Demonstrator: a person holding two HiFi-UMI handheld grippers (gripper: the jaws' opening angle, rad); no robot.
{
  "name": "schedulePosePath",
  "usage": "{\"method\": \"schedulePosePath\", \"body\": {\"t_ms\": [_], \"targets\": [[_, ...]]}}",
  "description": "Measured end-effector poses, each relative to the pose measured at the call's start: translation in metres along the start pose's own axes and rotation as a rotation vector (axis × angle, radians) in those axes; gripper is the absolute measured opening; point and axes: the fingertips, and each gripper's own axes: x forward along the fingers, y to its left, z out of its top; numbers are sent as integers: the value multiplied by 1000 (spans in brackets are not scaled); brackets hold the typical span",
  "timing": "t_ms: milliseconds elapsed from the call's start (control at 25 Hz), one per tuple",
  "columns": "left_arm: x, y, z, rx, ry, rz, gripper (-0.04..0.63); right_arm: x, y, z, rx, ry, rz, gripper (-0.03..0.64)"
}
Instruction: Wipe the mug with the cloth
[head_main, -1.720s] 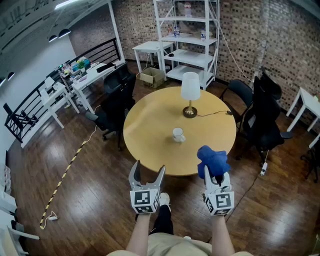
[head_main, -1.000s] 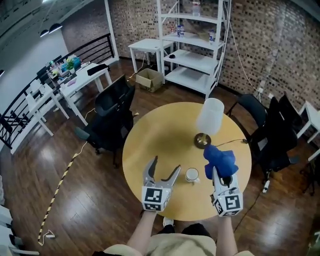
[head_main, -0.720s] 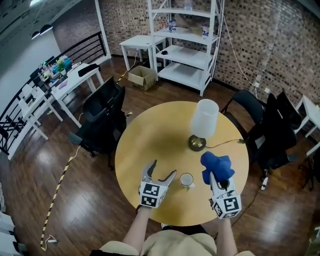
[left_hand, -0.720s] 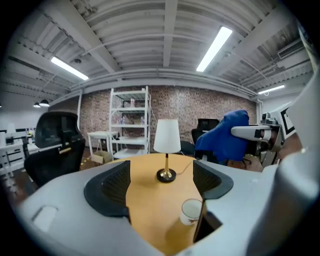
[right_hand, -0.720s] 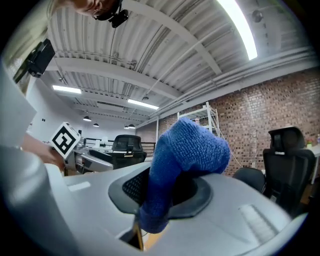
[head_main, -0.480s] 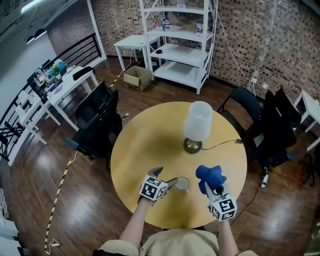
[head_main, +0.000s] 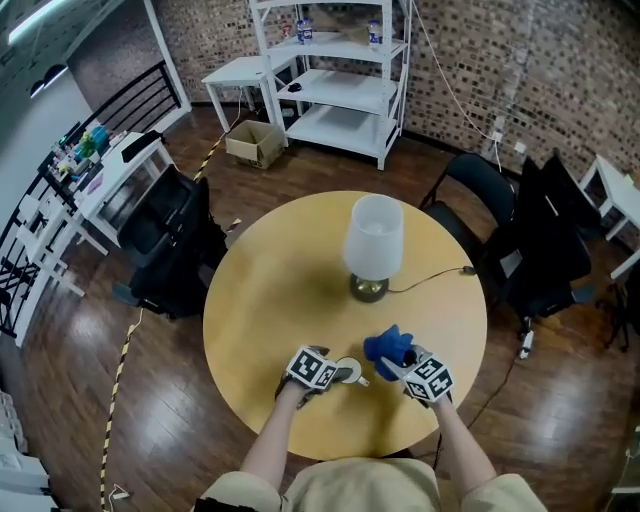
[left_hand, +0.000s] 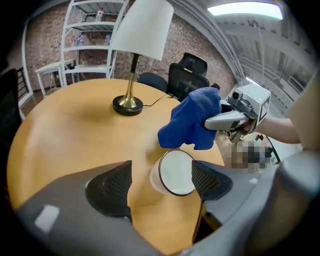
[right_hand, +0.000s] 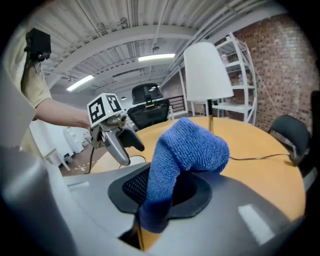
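Observation:
A white mug (head_main: 349, 370) stands on the round yellow table (head_main: 270, 300) near its front edge. My left gripper (head_main: 332, 372) is open around it. In the left gripper view the mug (left_hand: 172, 173) sits between the two jaws, close to the right pad (left_hand: 209, 179), with a gap to the left pad (left_hand: 109, 186). My right gripper (head_main: 405, 366) is shut on a blue cloth (head_main: 388, 347), which hangs just right of the mug. In the right gripper view the cloth (right_hand: 186, 147) bulges out of the shut jaws, and the left gripper (right_hand: 114, 136) shows beyond it.
A lamp (head_main: 372, 238) with a white shade and brass base stands mid-table just behind the mug; its cord (head_main: 430, 277) runs to the right edge. Black chairs (head_main: 170, 240) ring the table. White shelves (head_main: 335, 90) stand far behind.
Both grippers have come forward over the table. The left one has closed in around the mug, and the right one has brought the cloth right up beside it.

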Motion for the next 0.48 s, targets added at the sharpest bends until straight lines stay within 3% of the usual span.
{"method": "schedulePosePath", "body": {"t_ms": [120, 280, 400, 480], "targets": [[8, 1, -13, -136, -14, 16, 382, 38, -1, 15, 39, 89, 152, 67], [21, 2, -27, -278, -8, 21, 368, 87, 10, 30, 130, 194, 287, 67], [27, 1, -29, -353, -27, 16, 210, 113, 19, 28, 197, 283, 347, 67], [28, 2, -28, -380, -45, 28, 169, 127, 27, 24, 239, 350, 394, 67]]}}
